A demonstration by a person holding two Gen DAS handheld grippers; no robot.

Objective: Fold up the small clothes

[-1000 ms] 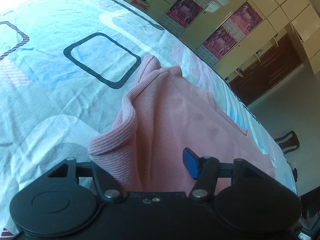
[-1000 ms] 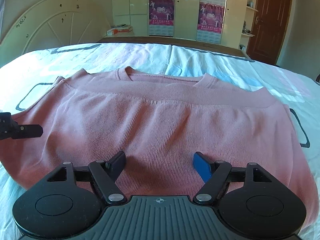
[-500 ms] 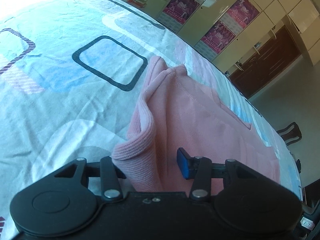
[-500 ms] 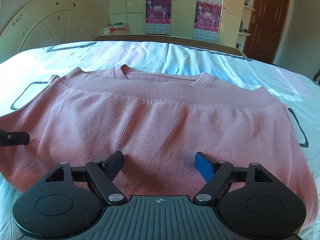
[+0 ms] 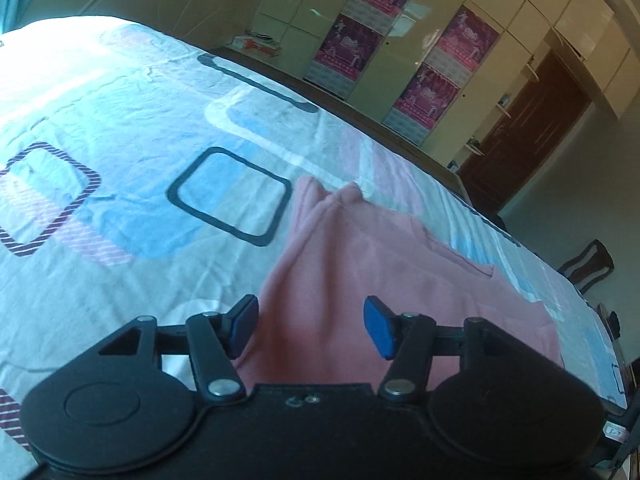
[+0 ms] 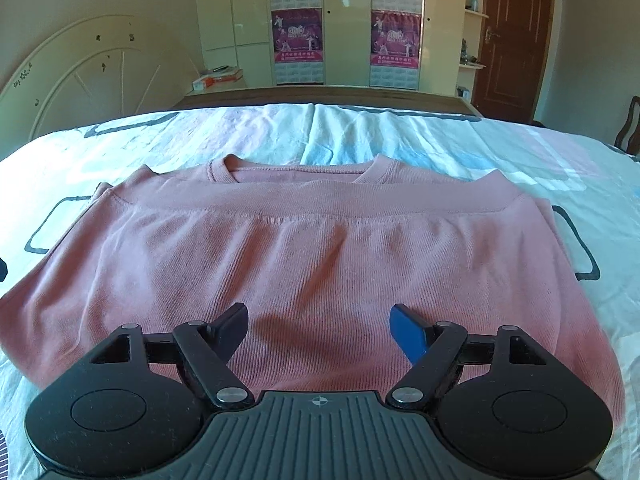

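Hovering low over the cloth, the left tool has its two fingers spread wide with nothing between them. The right tool is spread wide too and holds nothing. Both sit just above the pink sweater.

The sweater lies on the bed, on a sheet with blue and dark square shapes. It is folded once, so the bottom band lies across it just below the neck hole. The left tool is over the sweater's left side edge. The right tool is over the near edge, about in the middle.

The sweater looks soft, light and floppy. It will bend and sag when lifted, and it should not slip much because the knit is rough. It will not break. A good place to grab looks like a side edge, pinching both layers at once so the fold stays neat. Grabbing only the top layer could pull the fold open.

Half a second ago the left tool was pinching a bunched-up bit of the side edge and holding it up. Now it has let go, and that edge lies flatter on the bed. The right tool has hardly moved and was spread wide then too.
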